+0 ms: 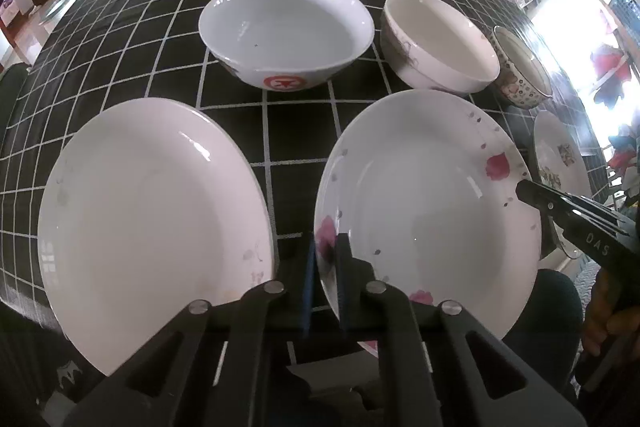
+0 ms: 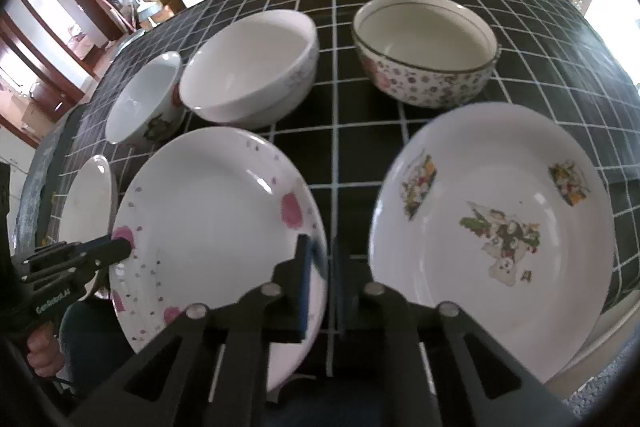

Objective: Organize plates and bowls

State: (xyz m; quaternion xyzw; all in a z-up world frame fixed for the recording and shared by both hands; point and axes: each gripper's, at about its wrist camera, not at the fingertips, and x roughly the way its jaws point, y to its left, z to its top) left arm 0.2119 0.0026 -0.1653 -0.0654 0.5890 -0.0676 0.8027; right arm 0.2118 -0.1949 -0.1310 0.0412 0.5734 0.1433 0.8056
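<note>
A white plate with pink flowers (image 1: pixel 424 211) (image 2: pixel 212 211) lies on the black grid tablecloth (image 1: pixel 288 135). My left gripper (image 1: pixel 326 275) is shut on its left rim, one finger above the rim and one below. My right gripper (image 2: pixel 320 279) is shut on the opposite, right rim of the same plate. Each gripper also shows in the other's view, the right gripper (image 1: pixel 524 191) at the plate's right edge and the left gripper (image 2: pixel 124 247) at its left edge. To the left lies a plain white plate (image 1: pixel 152 227) (image 2: pixel 86 203), to the right a plate with vegetable prints (image 2: pixel 492 239) (image 1: pixel 560 163).
Three bowls stand in a row behind the plates: a white bowl with a red emblem (image 1: pixel 286 31) (image 2: pixel 144 99), a white bowl with grey flowers (image 1: pixel 440 43) (image 2: pixel 248 67), and a dotted bowl (image 1: pixel 520 67) (image 2: pixel 426 51). A person's hand (image 2: pixel 40 351) holds the left gripper's handle.
</note>
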